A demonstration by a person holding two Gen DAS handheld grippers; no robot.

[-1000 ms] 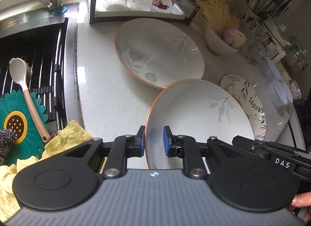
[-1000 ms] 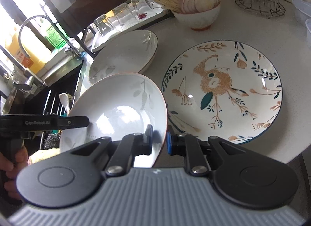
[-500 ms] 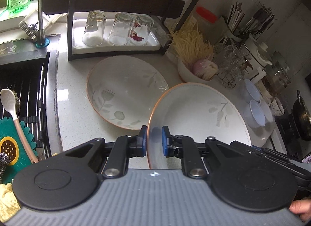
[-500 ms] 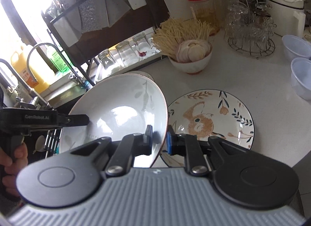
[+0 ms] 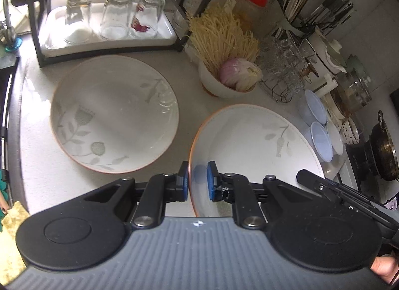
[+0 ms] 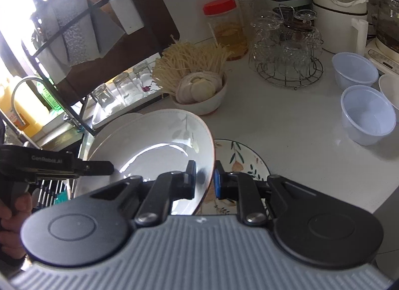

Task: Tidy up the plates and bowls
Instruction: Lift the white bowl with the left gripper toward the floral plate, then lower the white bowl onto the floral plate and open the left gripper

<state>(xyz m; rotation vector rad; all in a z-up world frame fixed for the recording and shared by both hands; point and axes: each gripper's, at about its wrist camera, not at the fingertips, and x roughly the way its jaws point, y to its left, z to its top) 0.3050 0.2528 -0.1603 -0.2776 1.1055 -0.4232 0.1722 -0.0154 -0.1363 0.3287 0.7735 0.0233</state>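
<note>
Kitchen counter (image 5: 189,85), left wrist view: the left gripper (image 5: 197,181) is clamped on the near rim of a white leaf-patterned plate (image 5: 251,148), one blue pad on each side of the rim. The plate is held above the counter, tilted. To its left a matching plate (image 5: 114,113) lies flat on the counter in front of a tray (image 5: 164,38) of upturned glasses (image 5: 112,16). Behind, a bowl of enoki mushrooms (image 5: 224,65) stands beside a wire rack of glassware (image 5: 281,65).

Right wrist view: the right gripper (image 6: 204,178) grips the same white plate (image 6: 154,145) by its opposite rim, pads pressed on either side. The left gripper (image 6: 74,164), held in a hand (image 6: 12,217), meets the plate's far edge. Below the raised plate, a floral plate (image 6: 244,160) rests on the counter, partly hidden. Two clear plastic cups (image 6: 366,115) stand well apart to the right.
</note>
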